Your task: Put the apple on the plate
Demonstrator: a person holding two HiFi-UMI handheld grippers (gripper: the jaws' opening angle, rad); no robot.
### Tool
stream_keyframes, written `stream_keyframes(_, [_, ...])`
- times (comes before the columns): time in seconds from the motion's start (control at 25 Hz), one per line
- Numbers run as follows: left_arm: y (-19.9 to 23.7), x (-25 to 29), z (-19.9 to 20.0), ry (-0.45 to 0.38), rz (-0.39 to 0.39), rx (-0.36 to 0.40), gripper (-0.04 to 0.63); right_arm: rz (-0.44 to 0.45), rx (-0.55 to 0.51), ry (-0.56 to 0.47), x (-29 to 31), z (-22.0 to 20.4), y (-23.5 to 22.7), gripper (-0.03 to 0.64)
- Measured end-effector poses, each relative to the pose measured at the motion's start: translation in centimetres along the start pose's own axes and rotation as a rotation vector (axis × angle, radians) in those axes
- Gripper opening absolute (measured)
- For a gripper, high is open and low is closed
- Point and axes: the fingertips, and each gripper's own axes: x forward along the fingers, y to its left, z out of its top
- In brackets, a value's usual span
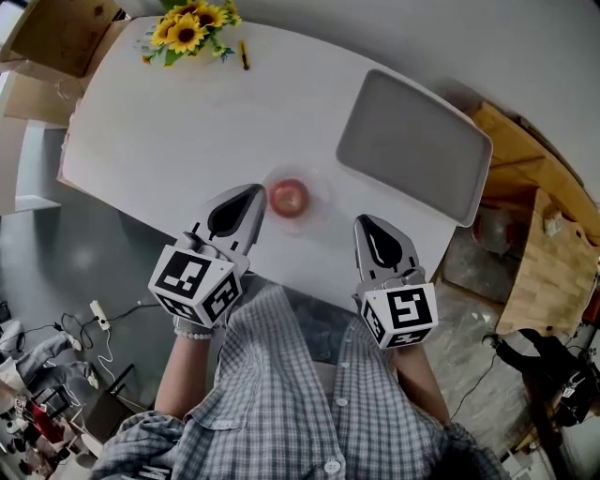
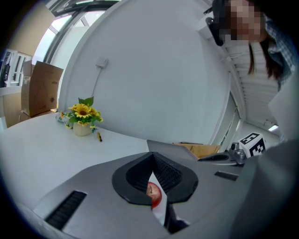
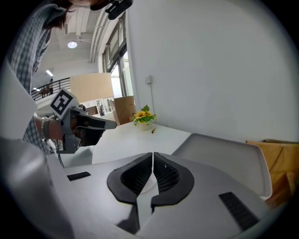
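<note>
Apple [image 1: 289, 198] [image 2: 154, 193] is sitting close to the near edge of the white surface [image 1: 187, 122]. A faint round outline is showing around it, possibly a pale plate [image 1: 317, 208], though its rim is hard to tell from the surface. The left gripper [image 1: 253, 194] [image 2: 152, 156] is hovering just beside the apple on its left. Its jaws are meeting at the tips and pinching nothing, and the apple is showing through the gap below them. The right gripper [image 1: 367, 228] [image 3: 153, 156] is hanging over the near edge to the apple's right, its jaws pressed together with only a thin slit between them. A grey tray [image 1: 412, 141] [image 3: 224, 149] is lying well apart, reaching the surface's right edge. Sunflowers [image 1: 192, 28] [image 2: 81, 114] are standing at the far corner, leaving a wide bare stretch between.
</note>
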Motion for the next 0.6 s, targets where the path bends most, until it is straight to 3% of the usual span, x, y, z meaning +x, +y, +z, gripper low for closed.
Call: stream_keyframes(0.6, [6.5,2.8,-10.9,0.367,-0.025,-0.059,0.010,0.014,0.115,0.246,6.9,-7.1,0.1,0.025])
